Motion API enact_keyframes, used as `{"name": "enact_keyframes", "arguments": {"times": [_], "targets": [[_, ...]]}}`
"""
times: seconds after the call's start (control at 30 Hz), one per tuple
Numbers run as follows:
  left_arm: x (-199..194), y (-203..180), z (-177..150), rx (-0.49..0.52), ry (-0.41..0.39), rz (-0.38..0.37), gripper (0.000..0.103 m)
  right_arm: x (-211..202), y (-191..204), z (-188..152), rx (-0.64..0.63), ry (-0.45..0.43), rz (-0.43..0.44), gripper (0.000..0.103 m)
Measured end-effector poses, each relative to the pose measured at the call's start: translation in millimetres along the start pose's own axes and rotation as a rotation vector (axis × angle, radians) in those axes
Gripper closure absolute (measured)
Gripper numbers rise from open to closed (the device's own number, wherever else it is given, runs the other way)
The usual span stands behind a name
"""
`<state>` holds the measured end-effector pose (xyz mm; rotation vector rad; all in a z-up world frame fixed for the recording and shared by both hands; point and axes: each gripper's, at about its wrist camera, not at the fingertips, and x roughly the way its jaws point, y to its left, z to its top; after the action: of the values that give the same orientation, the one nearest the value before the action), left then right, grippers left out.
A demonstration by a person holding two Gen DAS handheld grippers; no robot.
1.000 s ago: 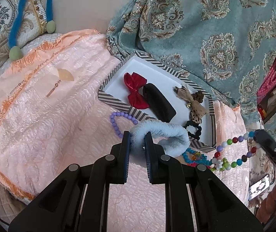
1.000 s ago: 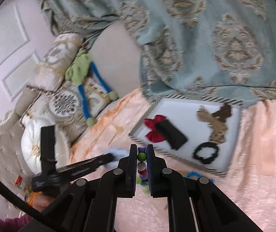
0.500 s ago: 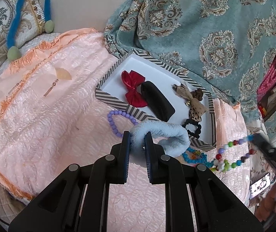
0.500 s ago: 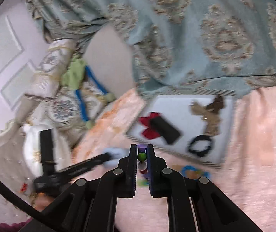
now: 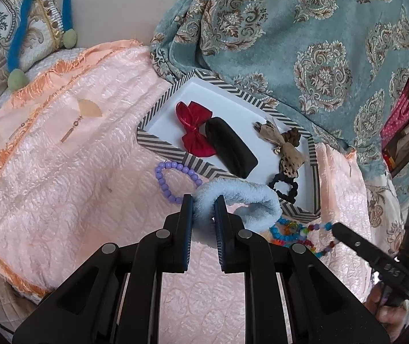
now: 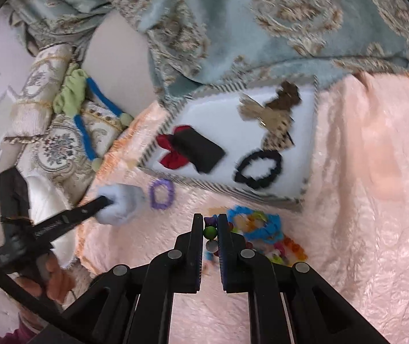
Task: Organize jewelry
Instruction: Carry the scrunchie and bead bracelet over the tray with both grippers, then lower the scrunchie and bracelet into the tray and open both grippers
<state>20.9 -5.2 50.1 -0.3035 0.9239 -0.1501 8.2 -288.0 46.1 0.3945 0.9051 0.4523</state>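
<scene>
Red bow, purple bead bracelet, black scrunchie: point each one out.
red bow [image 5: 194, 127], left wrist view, on its centre knot.
purple bead bracelet [image 5: 162, 185], left wrist view, on its left-side beads.
black scrunchie [image 6: 257, 182], right wrist view, on its lower band.

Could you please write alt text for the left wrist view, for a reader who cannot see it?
The left gripper is shut on a fluffy light-blue scrunchie above a pink bedspread. Behind it, a striped tray holds a red bow, a black clip and a black hair tie; a purple bead bracelet lies beside the tray.
</scene>
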Motion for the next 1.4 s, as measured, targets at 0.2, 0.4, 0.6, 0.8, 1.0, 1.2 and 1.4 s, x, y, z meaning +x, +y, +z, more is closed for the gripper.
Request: {"name": "enact_keyframes", "arguments": {"times": [0.2, 0.4, 0.6, 0.8, 1.0, 1.2, 1.4], "targets": [[-1, -6, 8, 0.010, -0.009, -0.009, 0.090, -7, 23, 16, -0.047, -0.035, 0.020, 0.094], [6, -18, 28, 0.042, -0.033, 0.007, 0.090, -4, 34, 34, -0.086, -0.048, -0.002, 0.094], [23, -30, 55, 0.083, -0.054, 0.036, 0.090, 11, 32, 57, -0.105, -0.045, -0.046, 0.094], [50, -42, 86, 0.126, -0.061, 0.064, 0.090, 32, 25, 81, -0.127, -0.033, -0.076, 0.094], [78, -53, 107, 0.162, -0.057, 0.078, 0.090, 56, 19, 102, -0.138, -0.021, -0.096, 0.094], [110, -57, 128, 0.168, -0.044, 0.066, 0.090, 77, 16, 118, -0.134, -0.022, -0.090, 0.094], [144, -60, 139, 0.167, -0.005, 0.062, 0.090, 103, 6, 129, -0.082, -0.016, -0.058, 0.094]]}}
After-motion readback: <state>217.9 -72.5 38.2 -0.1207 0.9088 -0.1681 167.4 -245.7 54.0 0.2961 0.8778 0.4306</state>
